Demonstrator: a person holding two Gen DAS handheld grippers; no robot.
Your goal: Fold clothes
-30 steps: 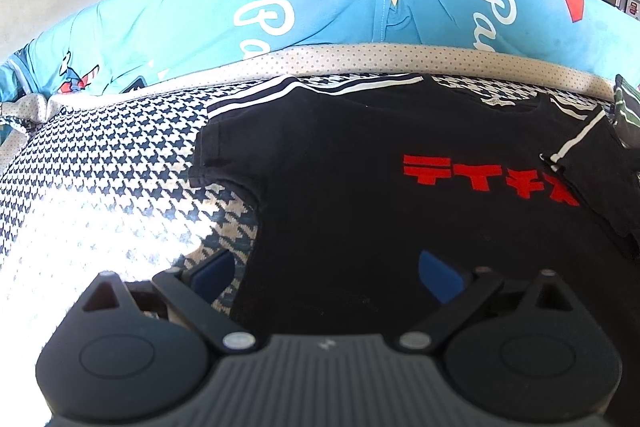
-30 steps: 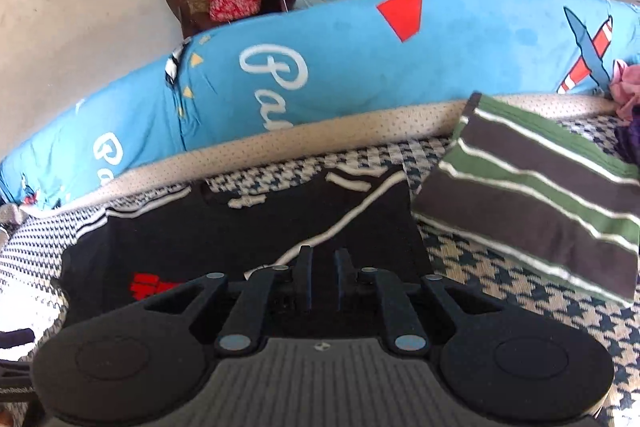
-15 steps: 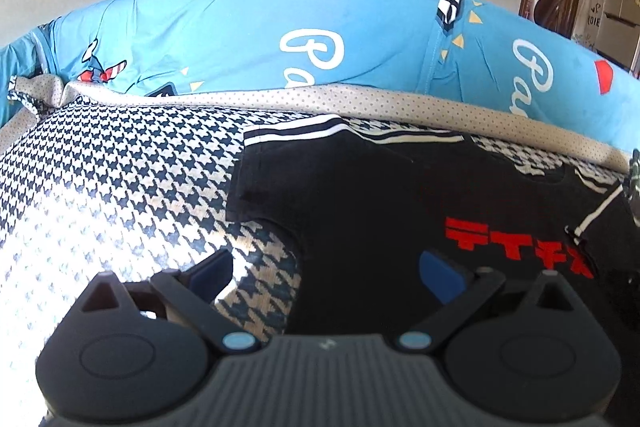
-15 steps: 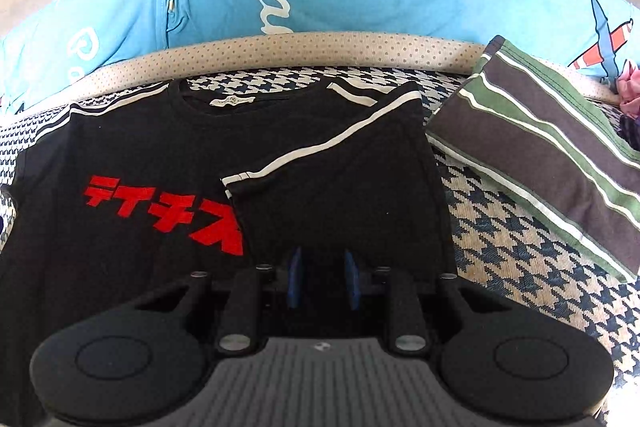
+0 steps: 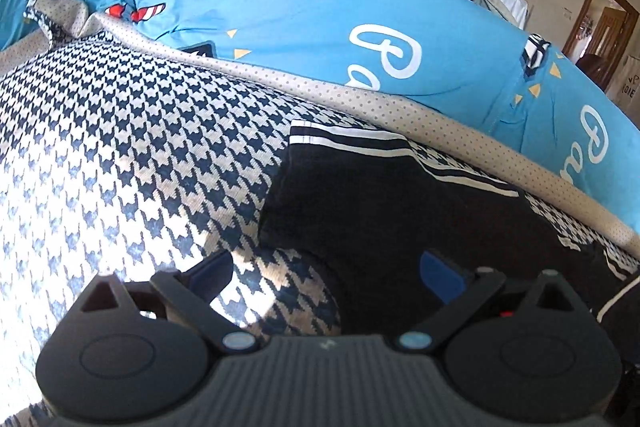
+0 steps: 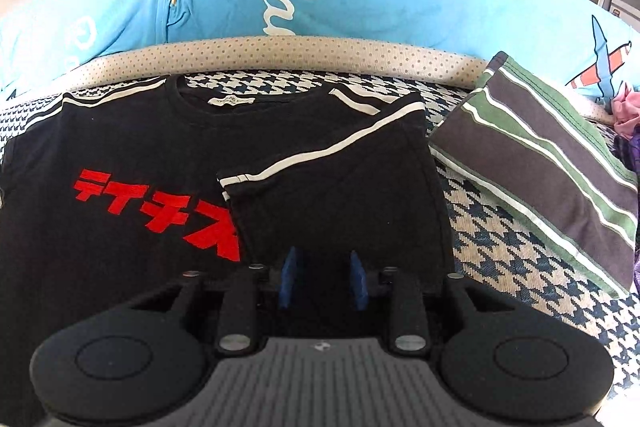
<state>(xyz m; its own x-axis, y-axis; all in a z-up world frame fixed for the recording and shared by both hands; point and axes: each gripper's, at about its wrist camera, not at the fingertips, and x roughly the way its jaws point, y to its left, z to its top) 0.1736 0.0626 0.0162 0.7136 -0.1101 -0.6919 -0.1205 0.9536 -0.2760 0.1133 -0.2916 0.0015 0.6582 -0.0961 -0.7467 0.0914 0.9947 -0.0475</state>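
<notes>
Black cotton T-shirt with red lettering (image 6: 120,227) being folded on houndstooth bedspread (image 5: 120,147).
Left gripper (image 5: 326,273) is being held wide apart over the left sleeve; right gripper (image 6: 324,277), jaws just opening, is being released from the folded-over right side.

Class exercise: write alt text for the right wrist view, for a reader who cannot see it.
A black T-shirt with red lettering lies flat on a houndstooth cover, its right side and sleeve folded over the front. The right gripper sits low over that fold, nothing pinched between its blue fingers, which have just been opening. A folded striped garment lies to the right.
</notes>
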